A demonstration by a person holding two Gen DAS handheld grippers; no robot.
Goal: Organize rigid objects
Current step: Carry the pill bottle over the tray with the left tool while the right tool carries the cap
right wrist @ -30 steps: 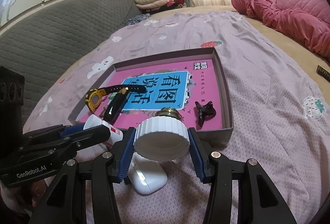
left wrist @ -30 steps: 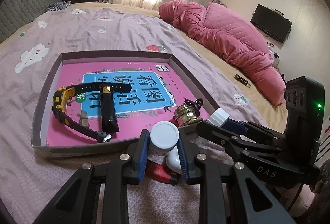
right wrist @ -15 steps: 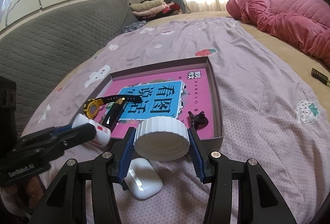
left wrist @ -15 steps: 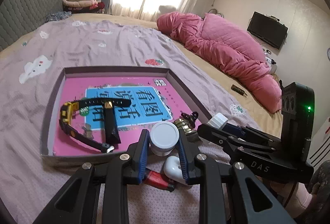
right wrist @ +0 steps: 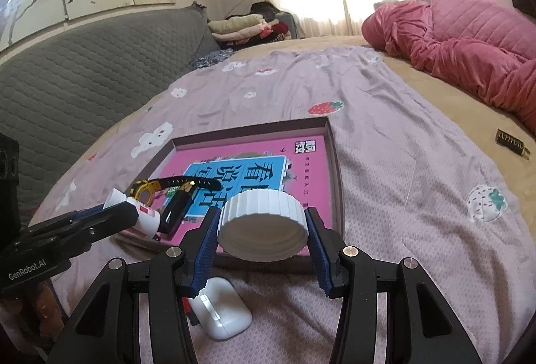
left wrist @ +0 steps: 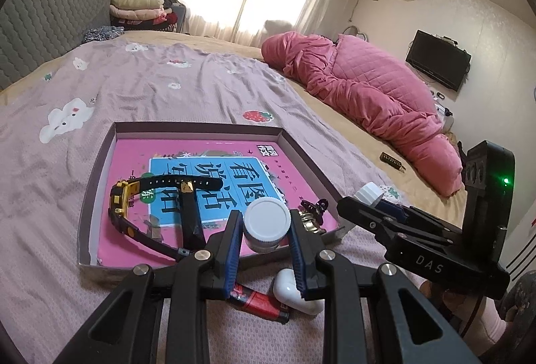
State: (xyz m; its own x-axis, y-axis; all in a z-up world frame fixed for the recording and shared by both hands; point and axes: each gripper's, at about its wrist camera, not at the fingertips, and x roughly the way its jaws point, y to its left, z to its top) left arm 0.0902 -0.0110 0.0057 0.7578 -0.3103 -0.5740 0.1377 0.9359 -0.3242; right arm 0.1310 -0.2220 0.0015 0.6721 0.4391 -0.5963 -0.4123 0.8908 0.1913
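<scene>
My left gripper (left wrist: pixel 264 231) is shut on a small white-capped bottle (left wrist: pixel 266 225), held above the near edge of the shallow box (left wrist: pixel 197 128). My right gripper (right wrist: pixel 263 231) is shut on a large ribbed white lid (right wrist: pixel 263 220), also held above the box's (right wrist: pixel 336 169) near edge. In the box lie a black and yellow watch (left wrist: pixel 134 206), a black lighter (left wrist: pixel 191 220), a brass piece (left wrist: pixel 310 223) and a black hair clip (left wrist: pixel 313 205). On the bed in front lie a white earbuds case (right wrist: pixel 222 307) and a red and black lighter (left wrist: pixel 259 300).
The box sits on a mauve bedspread (left wrist: pixel 160 89). A pink quilt (left wrist: pixel 361 89) is heaped at the far right. A small dark gold-lettered object (right wrist: pixel 511 142) lies on the tan sheet. A grey headboard (right wrist: pixel 83 62) runs along the left. Folded clothes (left wrist: pixel 140 8) are stacked far back.
Both grippers have risen and drawn back from the box, each keeping its object. The view now takes in more of the bed and room.
</scene>
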